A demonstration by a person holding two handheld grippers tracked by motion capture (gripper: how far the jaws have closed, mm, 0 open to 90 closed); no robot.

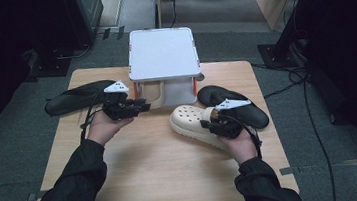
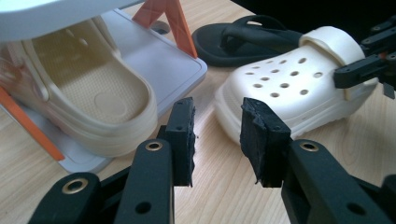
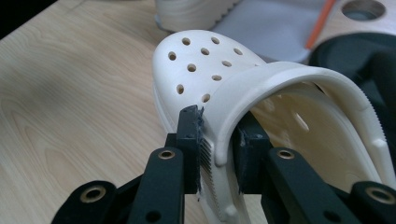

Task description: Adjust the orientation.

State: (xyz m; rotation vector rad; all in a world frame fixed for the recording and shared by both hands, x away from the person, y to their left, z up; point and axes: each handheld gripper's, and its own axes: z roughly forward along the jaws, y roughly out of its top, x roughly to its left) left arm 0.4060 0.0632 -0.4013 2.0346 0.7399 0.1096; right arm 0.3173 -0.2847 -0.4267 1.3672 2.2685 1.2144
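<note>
Right gripper (image 3: pixel 217 140) — jaws clamped on the side wall of the cream clog (image 3: pixel 219 88), near its strap, clog on the table's right half. Risk: thin soft wall bends, shoe twists or slips free. Left gripper (image 2: pixel 217 135) — jaws half apart, holding nothing. Beyond: rack (image 1: pixel 163 57) with matching clog (image 2: pixel 93 93) underneath — collision likely on entry

No text, label, brand or number can be read on anything here.

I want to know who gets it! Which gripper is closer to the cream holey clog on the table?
Right. The right gripper pinches the cream holey clog's side; the left gripper sits apart, empty.
</note>
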